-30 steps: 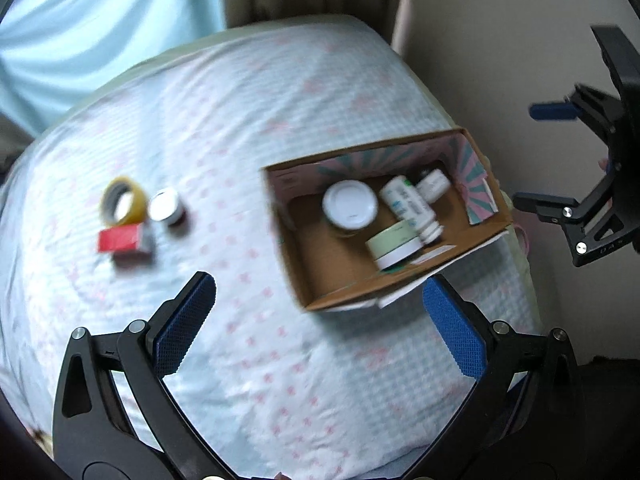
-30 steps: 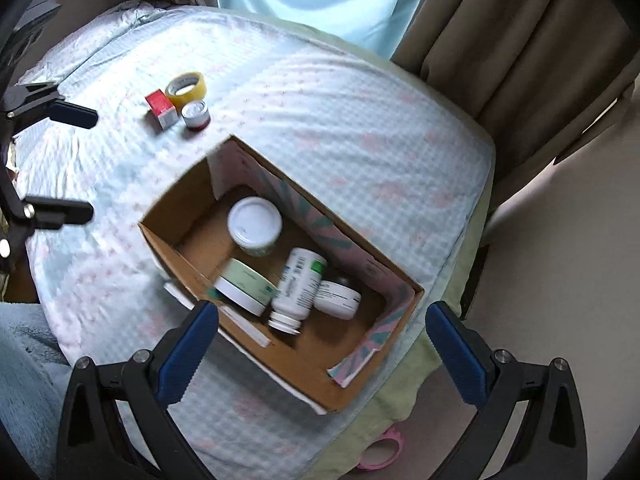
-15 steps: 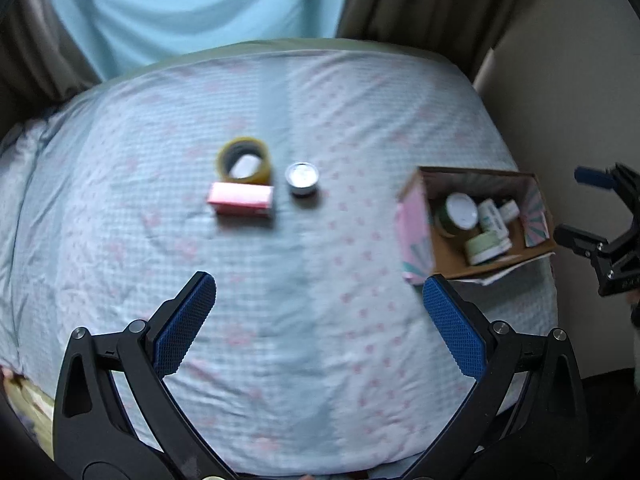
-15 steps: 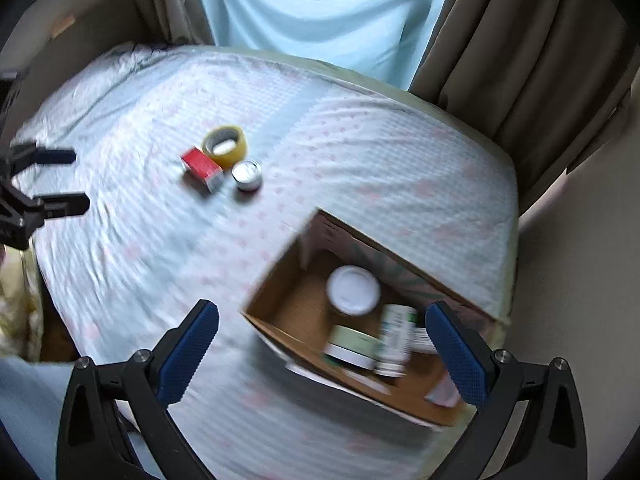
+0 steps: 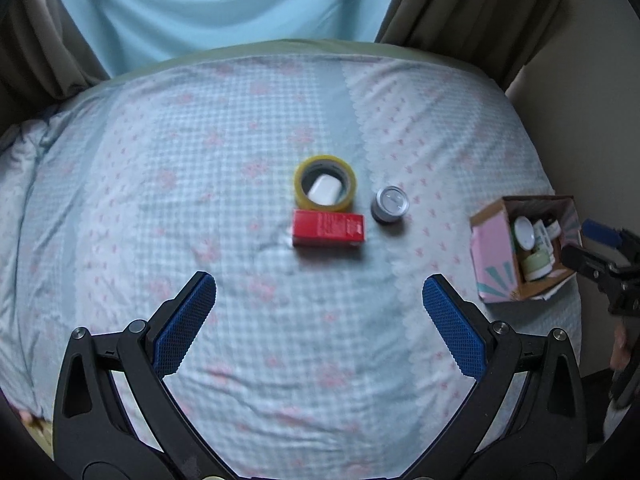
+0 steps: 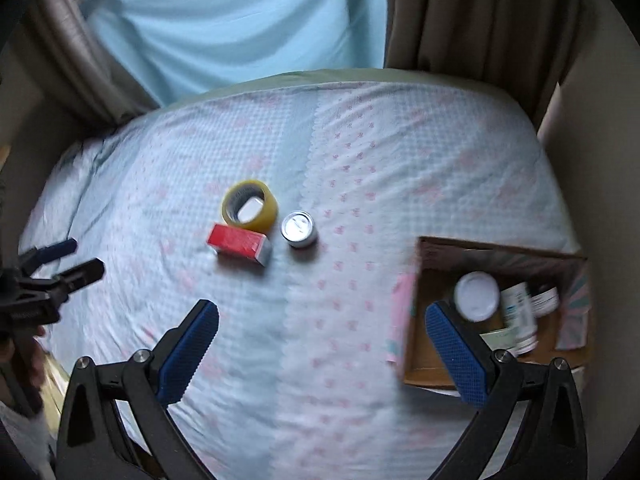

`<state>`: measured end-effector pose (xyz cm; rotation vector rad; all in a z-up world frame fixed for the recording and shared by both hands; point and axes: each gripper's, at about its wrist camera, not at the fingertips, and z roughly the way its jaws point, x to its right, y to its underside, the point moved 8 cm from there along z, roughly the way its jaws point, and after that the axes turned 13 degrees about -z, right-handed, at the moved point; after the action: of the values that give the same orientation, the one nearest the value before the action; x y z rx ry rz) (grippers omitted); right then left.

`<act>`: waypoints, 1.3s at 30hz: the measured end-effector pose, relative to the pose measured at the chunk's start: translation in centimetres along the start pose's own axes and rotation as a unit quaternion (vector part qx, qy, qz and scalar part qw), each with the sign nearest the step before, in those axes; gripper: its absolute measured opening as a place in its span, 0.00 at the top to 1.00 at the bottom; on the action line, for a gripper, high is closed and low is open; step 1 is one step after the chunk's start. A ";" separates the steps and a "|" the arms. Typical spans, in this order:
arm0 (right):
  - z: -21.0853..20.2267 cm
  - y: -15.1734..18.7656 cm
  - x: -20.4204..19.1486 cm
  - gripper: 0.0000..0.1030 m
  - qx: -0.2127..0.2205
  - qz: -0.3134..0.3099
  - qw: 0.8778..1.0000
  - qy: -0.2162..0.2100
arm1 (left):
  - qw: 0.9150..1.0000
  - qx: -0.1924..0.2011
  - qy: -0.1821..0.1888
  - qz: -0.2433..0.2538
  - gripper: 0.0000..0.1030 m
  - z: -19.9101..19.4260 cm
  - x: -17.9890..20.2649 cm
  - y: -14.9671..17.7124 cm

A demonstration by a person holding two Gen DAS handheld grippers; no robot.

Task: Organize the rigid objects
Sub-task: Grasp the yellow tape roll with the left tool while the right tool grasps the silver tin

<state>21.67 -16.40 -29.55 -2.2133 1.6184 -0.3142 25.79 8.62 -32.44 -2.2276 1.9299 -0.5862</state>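
Observation:
A yellow tape roll, a red box and a small silver can lie together mid-bed. A cardboard box at the right edge holds a white-lidded jar, a bottle and other jars. My left gripper is open and empty, short of the red box. My right gripper is open and empty, between the loose items and the cardboard box.
The bed has a pale blue checked sheet with pink bows. A light blue curtain and brown drapes hang behind it. A beige wall is on the right.
Both views have swung left from the cardboard box toward the tape, red box and can, which now sit centred. Both grippers stayed open.

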 end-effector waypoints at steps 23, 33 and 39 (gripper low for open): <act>18.0 -2.4 -1.1 0.00 -0.054 -0.174 0.983 0.025 | 0.987 -0.149 -0.042 0.048 0.00 24.4 2.6 -4.6; 25.6 -3.6 -2.7 0.11 -0.082 -0.260 0.962 -0.005 | 0.981 -0.177 -0.061 0.052 0.00 29.9 2.2 -4.2; 27.9 -4.2 -3.2 0.17 -0.087 -0.272 0.958 -0.024 | 0.981 -0.176 -0.067 0.050 0.00 31.6 2.2 -4.3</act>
<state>35.32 -7.47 -52.84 -2.7547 1.0155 -0.2637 41.85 2.48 -59.44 -2.2723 2.1985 -0.0783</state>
